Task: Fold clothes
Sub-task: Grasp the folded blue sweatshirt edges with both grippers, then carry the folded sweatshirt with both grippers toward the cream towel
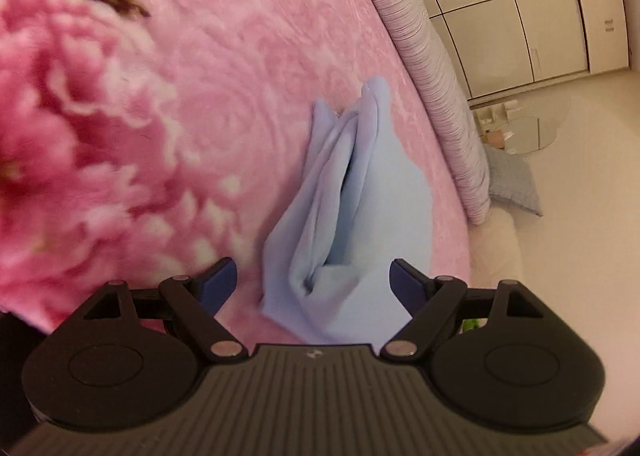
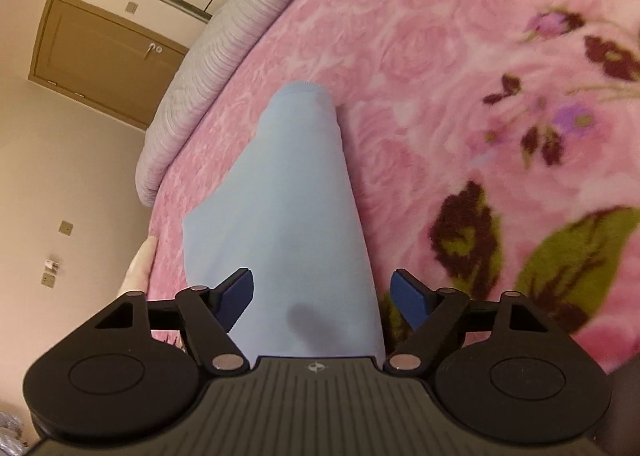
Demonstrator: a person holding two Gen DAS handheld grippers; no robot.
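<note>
Bed with pink blanket | blue garment lies bunched, unfolded, near bed edge | left tongs wide, empty | right tongs wide, straddling garment | folding barely begun

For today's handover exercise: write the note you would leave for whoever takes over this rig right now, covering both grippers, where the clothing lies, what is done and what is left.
Left gripper: open, nothing held, bunched end of the light blue garment lying between its fingers.
Right gripper: open, nothing held, over the smooth end of the same garment.
Garment lies loose on the pink floral blanket, near the striped bed edge.
Done: it looks folded lengthwise into a narrow strip; one end is rumpled.
Left: probably grip both ends, smooth out, and fold across.
</note>
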